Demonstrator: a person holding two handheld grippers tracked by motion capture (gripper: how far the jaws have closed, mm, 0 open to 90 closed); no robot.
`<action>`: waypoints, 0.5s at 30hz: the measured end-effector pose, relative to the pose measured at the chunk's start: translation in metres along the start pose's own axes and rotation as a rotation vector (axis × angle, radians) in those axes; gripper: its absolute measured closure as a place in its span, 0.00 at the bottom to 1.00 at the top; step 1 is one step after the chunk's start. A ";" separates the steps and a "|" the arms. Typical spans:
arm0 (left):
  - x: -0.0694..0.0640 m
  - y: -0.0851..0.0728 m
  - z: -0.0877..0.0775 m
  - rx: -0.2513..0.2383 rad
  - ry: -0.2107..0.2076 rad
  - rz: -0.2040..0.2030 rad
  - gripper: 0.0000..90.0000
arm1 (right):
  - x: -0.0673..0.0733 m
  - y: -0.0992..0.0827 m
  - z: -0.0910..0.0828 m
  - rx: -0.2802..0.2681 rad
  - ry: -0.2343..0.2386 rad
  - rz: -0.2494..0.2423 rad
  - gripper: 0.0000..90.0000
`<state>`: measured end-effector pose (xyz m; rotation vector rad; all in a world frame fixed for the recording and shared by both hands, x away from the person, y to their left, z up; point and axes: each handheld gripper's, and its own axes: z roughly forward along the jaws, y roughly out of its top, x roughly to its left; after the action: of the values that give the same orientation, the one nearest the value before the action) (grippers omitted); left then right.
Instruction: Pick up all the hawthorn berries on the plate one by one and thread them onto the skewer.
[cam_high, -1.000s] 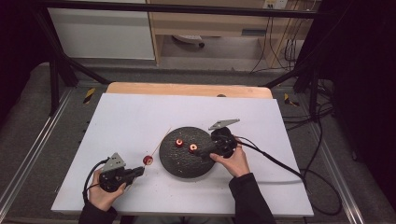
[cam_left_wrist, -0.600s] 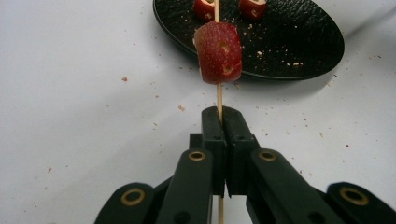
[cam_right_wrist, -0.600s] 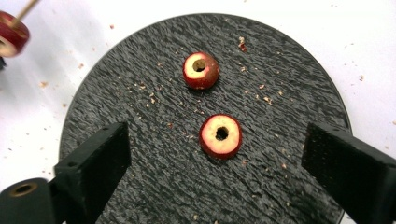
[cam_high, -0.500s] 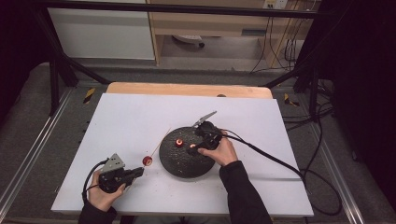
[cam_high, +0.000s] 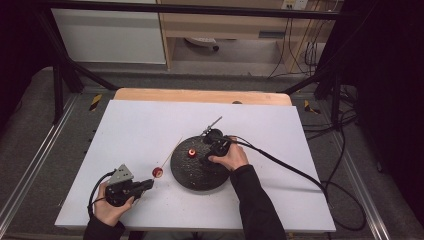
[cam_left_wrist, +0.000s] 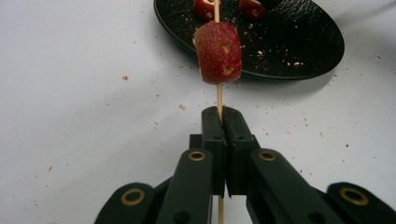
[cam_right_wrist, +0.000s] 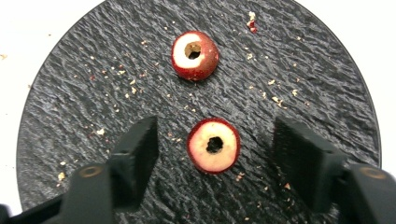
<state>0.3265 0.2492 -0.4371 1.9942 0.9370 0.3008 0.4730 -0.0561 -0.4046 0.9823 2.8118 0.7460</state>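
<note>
— What does the left gripper (cam_left_wrist: 219, 122) have?

— Its jaws are pressed together on a thin wooden skewer (cam_left_wrist: 218, 95). One red fruit piece (cam_left_wrist: 218, 52), speckled like a strawberry, is threaded on it just beyond the jaw tips. The skewer's far end runs over the near rim of the black plate (cam_left_wrist: 299, 42); its near end is hidden under the jaws.

— And the right gripper (cam_right_wrist: 214, 154)?

— It hangs over the plate, which sits near the middle of the white table (cam_high: 135, 125). Its jaws have just been closing, but the pads stand clear on either side of a cored fruit slice (cam_right_wrist: 214, 145), not touching it. A second cored slice (cam_right_wrist: 194, 55) lies farther along the plate.

— Anything hard to read?

— From the high view the hand covers the nearer slice; the jaw bases are cut off at the frame's bottom edge.
</note>
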 end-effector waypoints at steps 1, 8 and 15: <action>0.000 0.000 0.000 0.002 0.000 0.001 0.98 | 0.000 0.000 0.001 -0.001 0.000 0.001 0.41; 0.000 0.000 0.001 0.004 -0.001 0.000 0.98 | -0.002 0.000 0.003 0.025 0.011 -0.013 0.53; 0.000 0.000 0.001 0.008 -0.002 0.001 0.98 | -0.003 0.000 0.006 0.047 0.022 -0.023 0.63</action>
<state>0.3270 0.2486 -0.4378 2.0017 0.9372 0.2966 0.4772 -0.0553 -0.4105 0.9530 2.8665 0.6955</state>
